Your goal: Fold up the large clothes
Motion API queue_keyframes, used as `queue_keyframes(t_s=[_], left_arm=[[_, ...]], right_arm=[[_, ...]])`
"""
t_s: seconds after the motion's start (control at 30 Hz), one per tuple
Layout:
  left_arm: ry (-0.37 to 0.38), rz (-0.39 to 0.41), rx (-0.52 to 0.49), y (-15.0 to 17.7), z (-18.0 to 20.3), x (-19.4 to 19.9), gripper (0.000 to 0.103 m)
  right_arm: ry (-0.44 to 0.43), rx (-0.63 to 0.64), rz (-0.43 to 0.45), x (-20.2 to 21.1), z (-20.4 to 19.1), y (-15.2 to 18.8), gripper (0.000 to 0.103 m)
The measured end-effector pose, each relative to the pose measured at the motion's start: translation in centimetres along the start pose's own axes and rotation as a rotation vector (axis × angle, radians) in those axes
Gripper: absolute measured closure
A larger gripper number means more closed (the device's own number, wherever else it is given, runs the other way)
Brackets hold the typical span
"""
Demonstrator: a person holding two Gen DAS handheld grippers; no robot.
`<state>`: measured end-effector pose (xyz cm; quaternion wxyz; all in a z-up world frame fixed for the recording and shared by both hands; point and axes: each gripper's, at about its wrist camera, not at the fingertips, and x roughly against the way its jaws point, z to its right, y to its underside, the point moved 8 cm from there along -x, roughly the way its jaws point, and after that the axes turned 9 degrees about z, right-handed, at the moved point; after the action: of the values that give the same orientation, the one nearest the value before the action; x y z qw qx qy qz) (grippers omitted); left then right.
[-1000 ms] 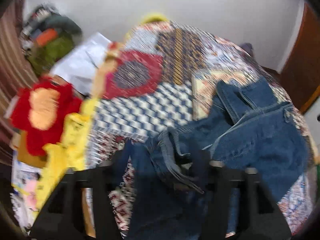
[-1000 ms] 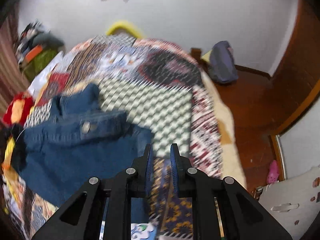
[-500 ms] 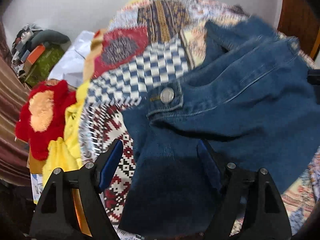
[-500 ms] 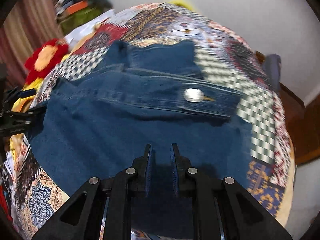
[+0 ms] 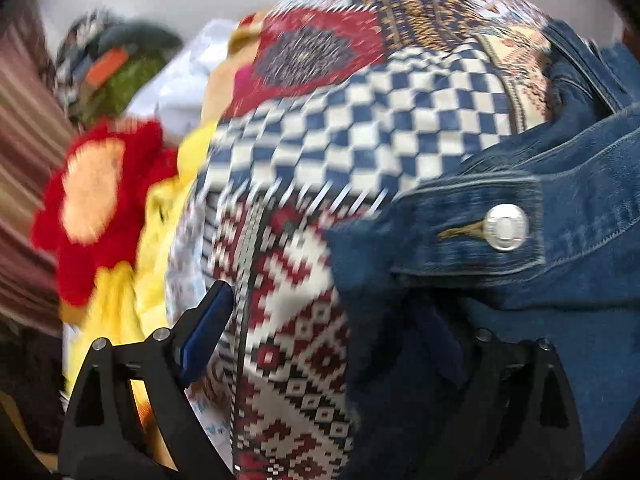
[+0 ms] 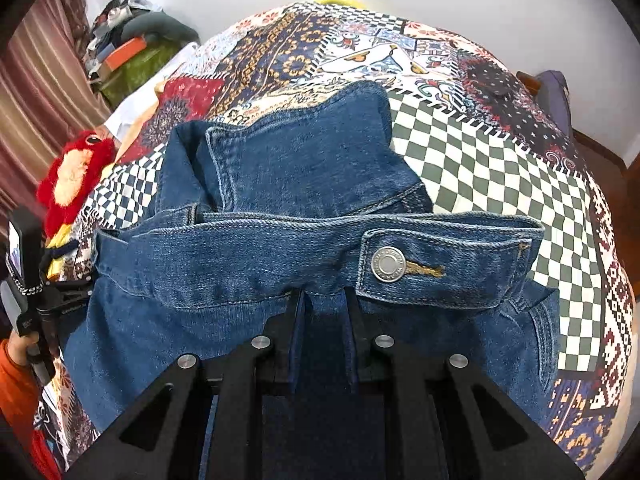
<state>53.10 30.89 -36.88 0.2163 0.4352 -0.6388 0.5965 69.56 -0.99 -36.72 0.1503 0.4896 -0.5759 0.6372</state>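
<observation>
Jaws of the right gripper [image 6: 324, 308] are clenched on the denim jacket [image 6: 280, 184], which spreads ahead of them over the patchwork bedspread [image 6: 500, 160]. The left gripper [image 5: 328, 320] is opening, denim edge (blurred) between its jaws, unpressed.

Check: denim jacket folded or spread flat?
Folded: denim jacket lies doubled on the quilt, buttoned cuff across the top.

Both wrist views close, angled steeply down; share denim jacket [image 5: 560, 200] [image 6: 280, 208], patchwork bedspread [image 5: 360, 132] [image 6: 480, 168].
</observation>
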Motion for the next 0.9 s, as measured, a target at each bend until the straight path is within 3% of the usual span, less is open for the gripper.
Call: queue_keyframes(t_s=[0.1, 0.23, 0.37, 0.6, 0.8, 0.9], left_arm=[[-0.027, -0.022, 0.019, 1.1, -1.7, 0.3, 0.011], [0.003, -0.02, 0.016, 2.4, -3.2, 2.1, 0.014], [0.043, 0.015, 0.035, 1.9, -3.6, 5.1, 0.014], [0.284, 0.063, 0.107, -0.3, 1.5, 9.9, 0.014], [0.369, 0.074, 0.021, 0.3, 8.5, 11.3, 0.013], [0.34, 0.026, -0.047, 2.0, 10.7, 9.8, 0.013]], right_arm=[[0.164, 0.092, 0.042, 0.8, 0.8, 0.3, 0.09], [0.266, 0.176, 0.001, 2.3, 1.8, 1.4, 0.09], [0.193, 0.192, 0.008, 5.3, 1.5, 2.0, 0.09], [0.006, 0.135, 0.029, 9.2, -2.2, 3.9, 0.09], [-0.023, 0.182, -0.023, 8.1, -5.9, 6.4, 0.09], [0.066, 0.281, -0.085, 5.6, -6.0, 8.4, 0.09]])
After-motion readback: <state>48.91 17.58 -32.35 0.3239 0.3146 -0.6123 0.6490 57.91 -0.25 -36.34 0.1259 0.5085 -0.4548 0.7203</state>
